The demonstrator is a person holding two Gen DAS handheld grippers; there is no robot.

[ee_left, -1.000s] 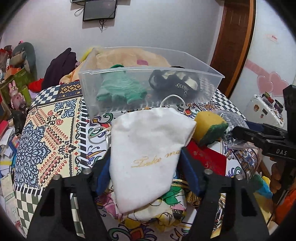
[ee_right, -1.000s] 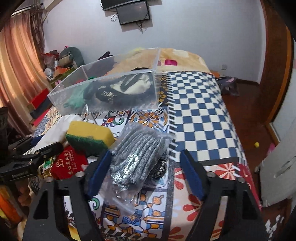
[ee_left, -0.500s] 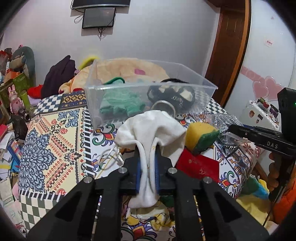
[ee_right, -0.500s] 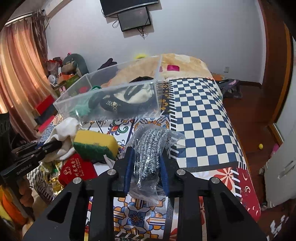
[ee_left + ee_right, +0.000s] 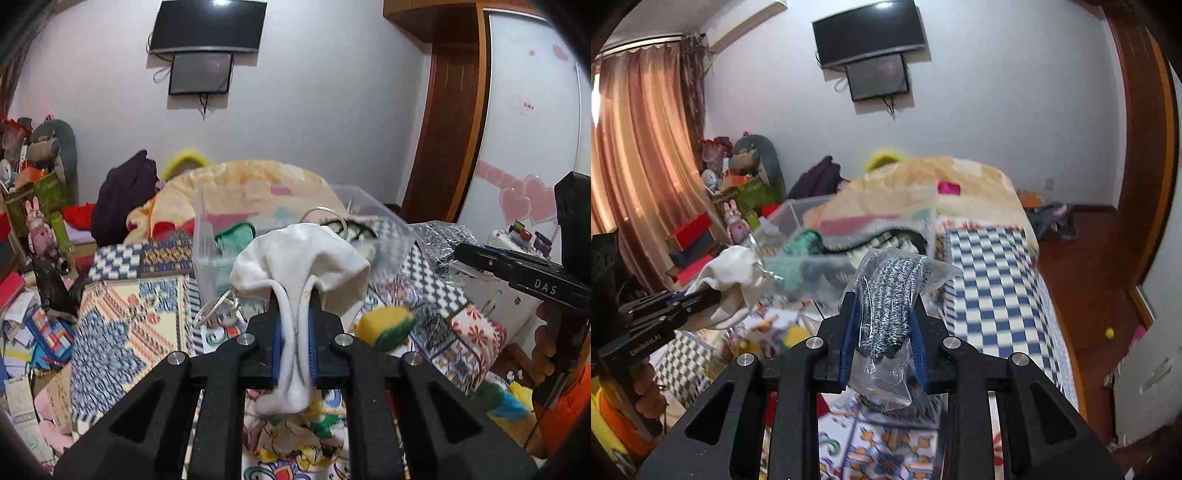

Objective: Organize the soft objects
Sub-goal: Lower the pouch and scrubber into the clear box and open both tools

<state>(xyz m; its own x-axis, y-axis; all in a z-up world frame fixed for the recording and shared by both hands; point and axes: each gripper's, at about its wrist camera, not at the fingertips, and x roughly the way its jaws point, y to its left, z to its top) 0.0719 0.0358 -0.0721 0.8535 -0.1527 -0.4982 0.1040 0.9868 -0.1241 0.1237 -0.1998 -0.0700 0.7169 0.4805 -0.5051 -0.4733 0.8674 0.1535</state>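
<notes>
My left gripper [image 5: 294, 295] is shut on a white cloth pouch [image 5: 301, 258] and holds it up above the patterned bed cover, in front of a clear plastic bin [image 5: 221, 236]. The bin holds a green knit item [image 5: 236, 232] and a dark item. My right gripper [image 5: 884, 301] is shut on a clear plastic bag of grey-and-white knit gloves [image 5: 890, 295], lifted off the bed. The pouch also shows in the right wrist view [image 5: 731, 273], with the left gripper [image 5: 701, 295] at the left. The right gripper [image 5: 465, 253] shows in the left wrist view.
A yellow-and-green sponge [image 5: 388, 326] lies on the bed right of my left gripper. A peach blanket [image 5: 240, 184] is piled behind the bin. Toys and boxes [image 5: 33, 221] crowd the left side. A wooden door [image 5: 443, 129] stands at the right.
Both grippers closed on their items, the left on the white pouch and the right on the bagged gloves, and then lifted them off the bed toward the bin.
</notes>
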